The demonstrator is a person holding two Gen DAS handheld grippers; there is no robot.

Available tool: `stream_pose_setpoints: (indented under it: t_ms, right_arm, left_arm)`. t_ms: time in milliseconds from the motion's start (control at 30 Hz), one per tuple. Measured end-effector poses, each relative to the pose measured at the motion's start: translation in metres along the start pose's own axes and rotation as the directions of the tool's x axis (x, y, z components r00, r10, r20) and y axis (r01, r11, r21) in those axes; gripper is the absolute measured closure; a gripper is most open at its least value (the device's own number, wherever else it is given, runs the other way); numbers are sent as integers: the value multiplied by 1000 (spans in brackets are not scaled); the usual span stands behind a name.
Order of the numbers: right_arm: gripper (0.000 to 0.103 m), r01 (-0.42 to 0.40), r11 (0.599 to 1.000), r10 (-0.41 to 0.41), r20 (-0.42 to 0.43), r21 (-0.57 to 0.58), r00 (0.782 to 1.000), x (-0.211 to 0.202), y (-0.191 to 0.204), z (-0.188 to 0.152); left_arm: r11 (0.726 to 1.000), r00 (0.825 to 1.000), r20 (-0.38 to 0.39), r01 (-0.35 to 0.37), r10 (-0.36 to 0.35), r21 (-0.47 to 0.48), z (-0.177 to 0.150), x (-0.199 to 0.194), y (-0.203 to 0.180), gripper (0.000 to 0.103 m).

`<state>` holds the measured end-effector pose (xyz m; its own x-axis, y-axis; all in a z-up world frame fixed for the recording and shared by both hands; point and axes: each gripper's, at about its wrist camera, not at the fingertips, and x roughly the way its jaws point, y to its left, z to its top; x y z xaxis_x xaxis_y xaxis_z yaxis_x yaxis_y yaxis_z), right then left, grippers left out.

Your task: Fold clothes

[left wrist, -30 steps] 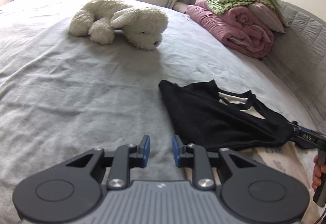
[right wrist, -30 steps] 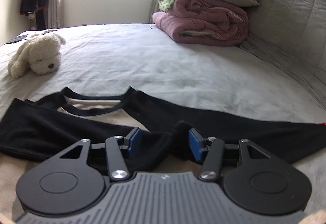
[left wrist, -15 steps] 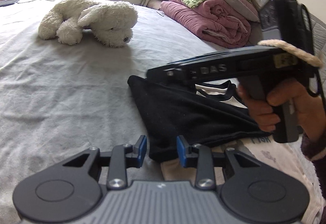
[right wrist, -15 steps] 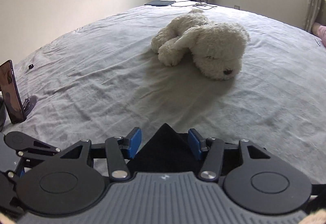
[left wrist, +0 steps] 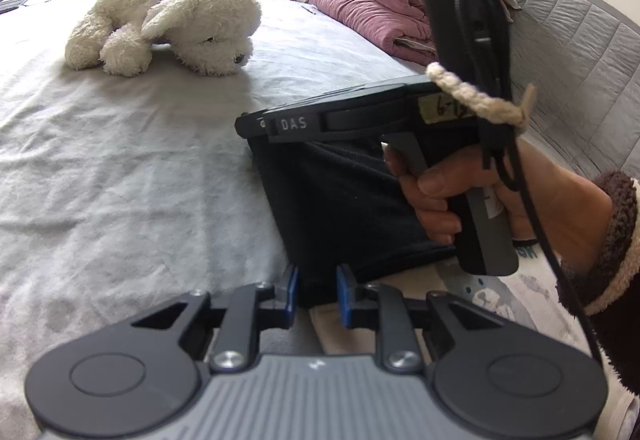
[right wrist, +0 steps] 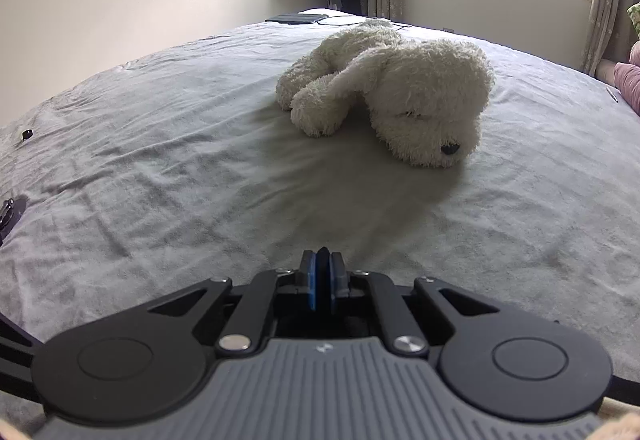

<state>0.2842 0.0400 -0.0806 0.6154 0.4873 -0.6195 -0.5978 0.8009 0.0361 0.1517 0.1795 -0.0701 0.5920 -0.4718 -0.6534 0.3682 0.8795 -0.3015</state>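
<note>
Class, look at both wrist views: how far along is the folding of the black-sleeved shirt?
Done: one black sleeve already lies folded across the shirt. In hand: the right gripper has just closed on a tip of black cloth, and the left gripper has been closing with the sleeve's lower edge between its pads. Left: the shirt's light body is still spread out, so further folds remain.

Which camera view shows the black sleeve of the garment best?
The left wrist view: the black fabric sleeve lies folded across the cream garment body on the grey bedsheet, its edge between the left tongs. The right wrist view shows only a black sliver pinched in the shut right tongs.
</note>
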Motion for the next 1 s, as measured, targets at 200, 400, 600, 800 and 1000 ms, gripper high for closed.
stream_pose_setpoints:
  t_ms: [200,400,600,800,1000]
  right_arm:
    - [59,-7,997,4,50,72,999,-6,-8,-4]
    - [55,69,987,-84,104,144,991,-83,-51,-13]
    - [55,213,950,-228,42,227,973,-172,-110,-62]
    - [55,311,898,-312,-47,312,949,-217,-151,-123]
    - [55,317,903,-324,-24,289,946,-226,-159,-164]
  left_arm:
    - [1000,997,67,-27,28,-9,2,-9,2,65]
    - [997,988,138,-64,70,-49,7,-6,3,65]
    - [998,986,164,-21,11,56,10,8,-26,65]
    - [984,992,121,-5,-17,178,7,27,-62,65]
    - [972,991,119,24,-53,233,3,43,-89,65]
